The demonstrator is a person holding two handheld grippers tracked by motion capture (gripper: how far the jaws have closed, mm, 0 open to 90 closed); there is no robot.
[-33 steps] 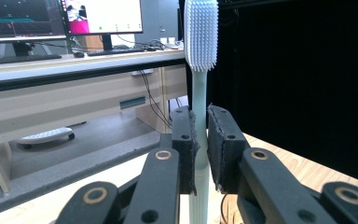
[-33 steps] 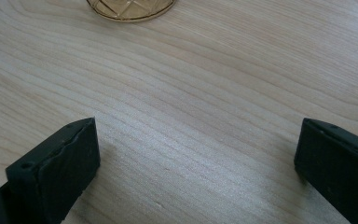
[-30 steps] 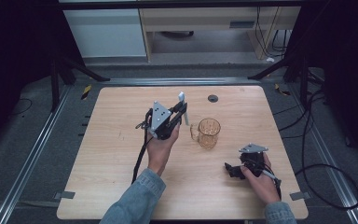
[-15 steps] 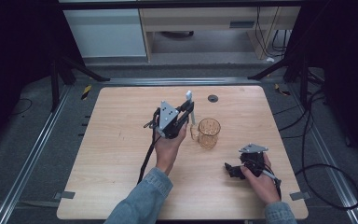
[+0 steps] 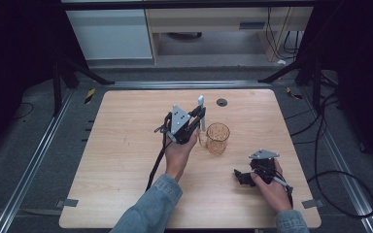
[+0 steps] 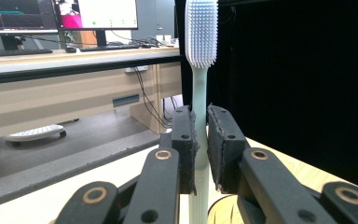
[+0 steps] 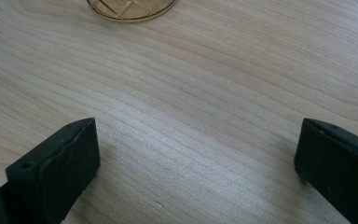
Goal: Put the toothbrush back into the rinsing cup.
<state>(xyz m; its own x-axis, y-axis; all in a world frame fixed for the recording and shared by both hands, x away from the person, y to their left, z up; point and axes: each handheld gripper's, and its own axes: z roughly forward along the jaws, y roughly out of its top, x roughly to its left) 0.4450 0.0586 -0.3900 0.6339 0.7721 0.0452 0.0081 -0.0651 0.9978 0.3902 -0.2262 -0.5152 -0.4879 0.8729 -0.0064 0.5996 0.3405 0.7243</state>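
Right tongs (image 5: 241,177): rested on counter (image 5: 126,160), jaws spread wide, nothing gripped.
Left tongs (image 5: 200,116): clamped on toothbrush (image 6: 200,93), held upright, bristles up, beside amber glass (image 5: 218,138).
Risk judged: handle tail clipped on rim, glass tipped; smooth handle slipped between pads.

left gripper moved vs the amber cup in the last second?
Yes. In the high view the left gripper, shut on the toothbrush, has shifted right, closing on the amber cup, which stayed put.
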